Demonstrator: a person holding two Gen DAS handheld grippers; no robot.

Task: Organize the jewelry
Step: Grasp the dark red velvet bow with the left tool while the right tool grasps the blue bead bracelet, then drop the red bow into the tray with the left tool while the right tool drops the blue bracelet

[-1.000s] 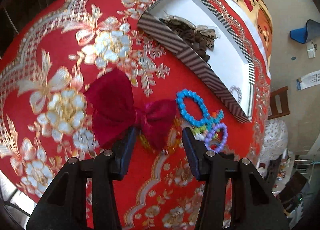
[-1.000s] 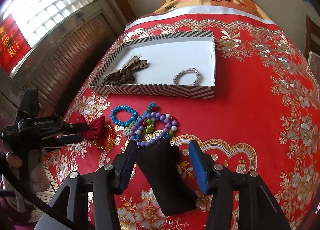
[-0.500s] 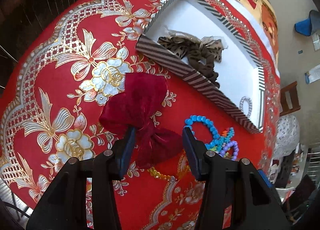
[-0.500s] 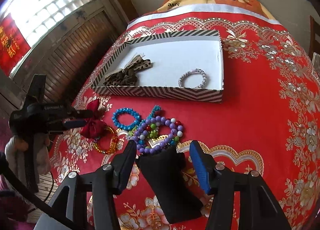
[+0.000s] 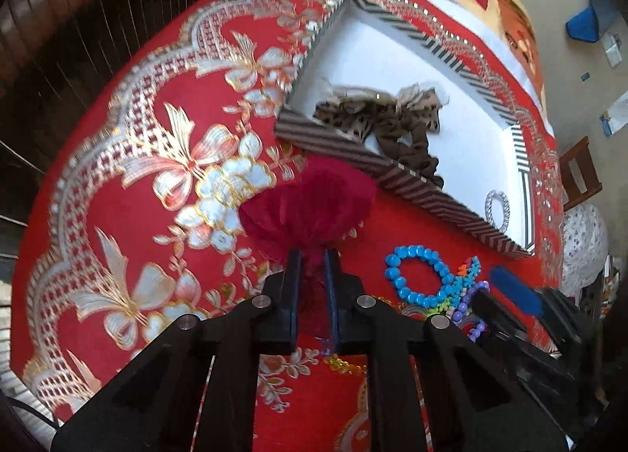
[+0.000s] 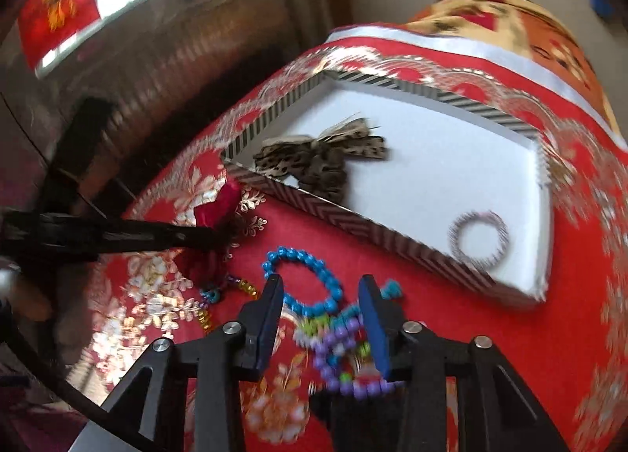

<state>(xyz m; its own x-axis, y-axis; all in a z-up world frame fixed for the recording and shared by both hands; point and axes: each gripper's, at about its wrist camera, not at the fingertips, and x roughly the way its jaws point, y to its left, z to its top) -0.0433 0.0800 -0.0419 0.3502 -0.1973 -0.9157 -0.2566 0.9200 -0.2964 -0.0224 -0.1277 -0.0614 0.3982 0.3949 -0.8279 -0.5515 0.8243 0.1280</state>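
My left gripper (image 5: 312, 255) is shut on the dark red velvet bow (image 5: 308, 204), held near the striped tray's near left corner; it also shows in the right wrist view (image 6: 218, 204). The striped tray (image 5: 400, 173) holds a leopard bow (image 5: 384, 114) and a silver bracelet (image 5: 497, 205). My right gripper (image 6: 320, 291) is open over the blue bead bracelet (image 6: 302, 279) and the purple and multicolour bead bracelets (image 6: 341, 350) on the red cloth. A gold bead bracelet (image 6: 219, 295) lies left of them.
The red and gold embroidered cloth (image 5: 165, 161) covers the table (image 6: 463, 334). Dark wooden shutters (image 5: 70, 12) stand beyond its left edge. A chair (image 5: 581, 173) and floor clutter are at the right. The right wrist view is blurred by motion.
My left gripper closed on the red bow and lifted it toward the tray. My right gripper moved forward over the bead bracelets, toward the tray.
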